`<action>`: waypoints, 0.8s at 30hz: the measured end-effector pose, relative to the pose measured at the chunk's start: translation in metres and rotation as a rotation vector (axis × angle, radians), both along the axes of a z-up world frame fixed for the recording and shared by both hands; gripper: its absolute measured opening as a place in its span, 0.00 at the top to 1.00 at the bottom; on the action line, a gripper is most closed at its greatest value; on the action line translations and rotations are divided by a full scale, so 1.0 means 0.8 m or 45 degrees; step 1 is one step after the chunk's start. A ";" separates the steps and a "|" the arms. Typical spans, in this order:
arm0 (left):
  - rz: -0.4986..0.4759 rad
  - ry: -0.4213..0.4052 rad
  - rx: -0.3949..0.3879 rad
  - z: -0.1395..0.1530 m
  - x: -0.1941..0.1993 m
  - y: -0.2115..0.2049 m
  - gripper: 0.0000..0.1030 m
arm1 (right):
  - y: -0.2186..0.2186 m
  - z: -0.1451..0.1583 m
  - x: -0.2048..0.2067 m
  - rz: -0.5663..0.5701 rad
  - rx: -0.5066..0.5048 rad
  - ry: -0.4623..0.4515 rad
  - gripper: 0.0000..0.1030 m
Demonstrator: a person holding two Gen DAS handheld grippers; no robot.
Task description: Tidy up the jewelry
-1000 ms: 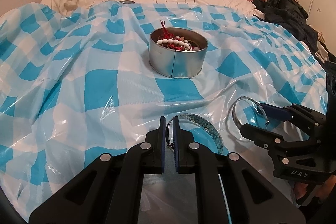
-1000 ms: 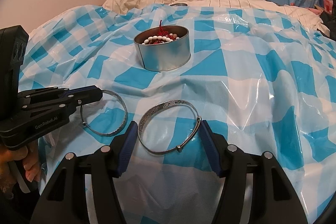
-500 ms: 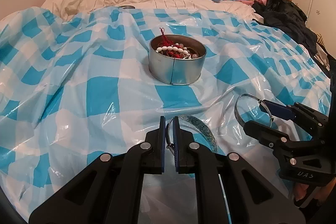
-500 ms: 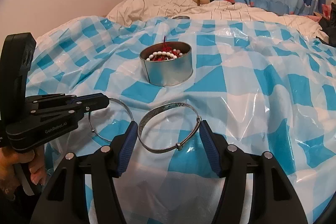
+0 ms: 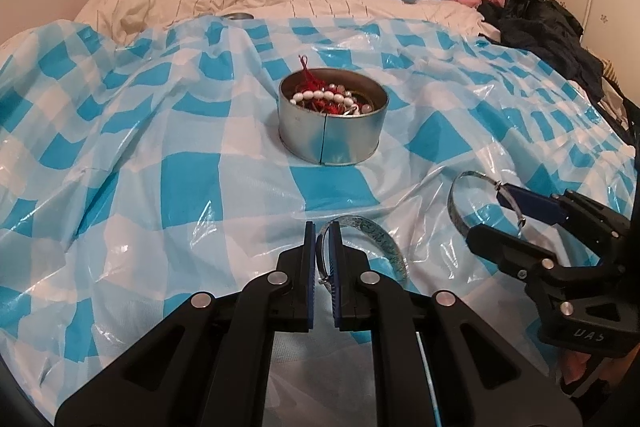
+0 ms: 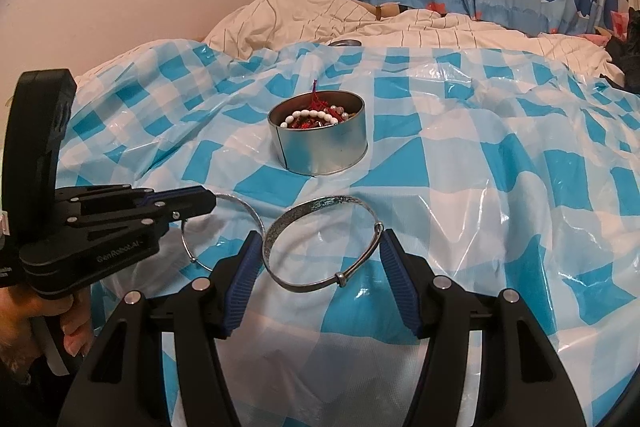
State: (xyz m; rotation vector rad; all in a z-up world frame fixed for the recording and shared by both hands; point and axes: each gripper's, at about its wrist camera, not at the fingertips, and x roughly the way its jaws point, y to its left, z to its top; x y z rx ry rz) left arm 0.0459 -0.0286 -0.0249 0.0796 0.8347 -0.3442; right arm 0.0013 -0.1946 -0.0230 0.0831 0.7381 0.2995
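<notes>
Both grippers hold a silver bangle just short of the round metal tin, which suggests that each is about to be carried to the tin and dropped in with the rest of the jewelry. The left gripper has its blue ribbed pads nearly together, pinching the thin rim of the slimmer bangle edge-on, so that the ring stands out ahead of the fingers over the sheet; a narrow pinch suits a thin wire-like band. The right gripper works the other way: its jaws stand wide and span the broader engraved bangle across its width, the pads pressing on the ring's opposite sides, so the hoop lies tilted between them. This bangle is a flat band with a patterned outer face and small sliding knots on its thin side. The tin is a shiny, seamed cylinder, open on top, already holding a string of white beads and a tangle of red cord. It sits on a glossy, crinkled plastic sheet in a blue and white check, spread over a bed, a slippery and soft base that could let the tin tip if nudged.
</notes>
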 end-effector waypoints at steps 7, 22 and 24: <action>-0.002 -0.010 -0.008 0.001 0.001 0.001 0.99 | 0.000 0.002 0.001 -0.003 0.006 -0.007 0.43; 0.030 0.153 0.010 -0.038 0.019 0.002 0.70 | 0.003 0.001 0.001 0.017 0.005 0.004 0.43; 0.023 0.146 0.033 -0.040 0.018 -0.002 0.69 | 0.004 0.001 0.002 0.019 0.004 0.004 0.43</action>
